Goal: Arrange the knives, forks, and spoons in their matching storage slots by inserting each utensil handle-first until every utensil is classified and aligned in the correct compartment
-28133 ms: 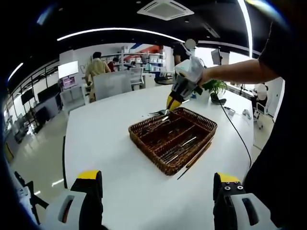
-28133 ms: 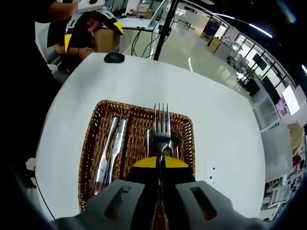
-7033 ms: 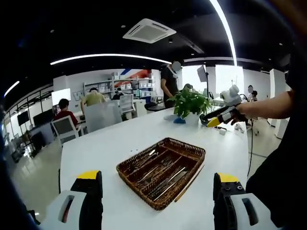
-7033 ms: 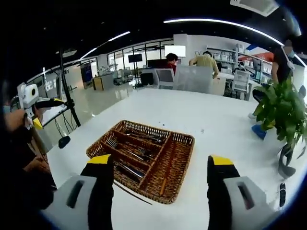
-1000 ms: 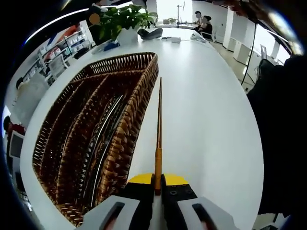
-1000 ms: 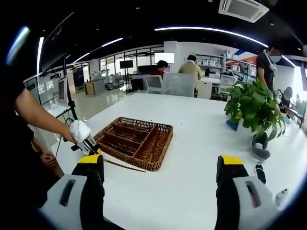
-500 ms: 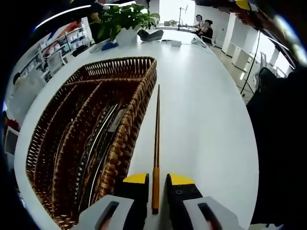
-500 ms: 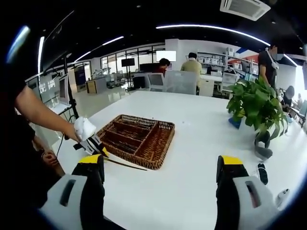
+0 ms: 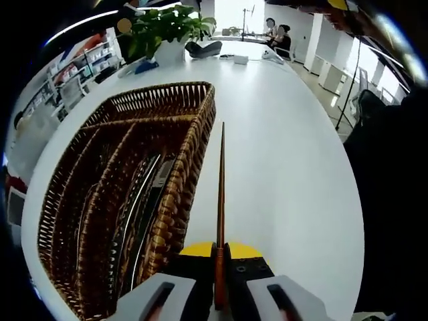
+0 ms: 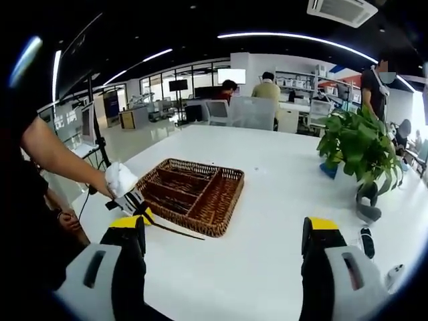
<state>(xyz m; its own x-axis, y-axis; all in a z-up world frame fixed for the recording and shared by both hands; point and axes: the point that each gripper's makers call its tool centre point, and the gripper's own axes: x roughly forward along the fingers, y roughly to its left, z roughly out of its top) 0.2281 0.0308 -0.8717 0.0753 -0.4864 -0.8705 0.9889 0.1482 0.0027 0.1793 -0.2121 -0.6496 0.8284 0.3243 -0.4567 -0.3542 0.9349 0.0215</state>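
Wicker tray [image 9: 120, 194] holds cutlery on the white counter [image 9: 287, 174]. Beside its wall, the left gripper [image 9: 219, 277] pinches a chopstick [image 9: 221, 194], probably for slotting inside. The right gripper [image 10: 221, 261] waits nearby, fingers spread.

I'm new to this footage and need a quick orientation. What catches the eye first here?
The left gripper is shut on a long brown chopstick lying on the white table beside the wicker tray, which holds metal cutlery. In the right gripper view, the right gripper hangs open, with a leafy potted plant farther along the table.
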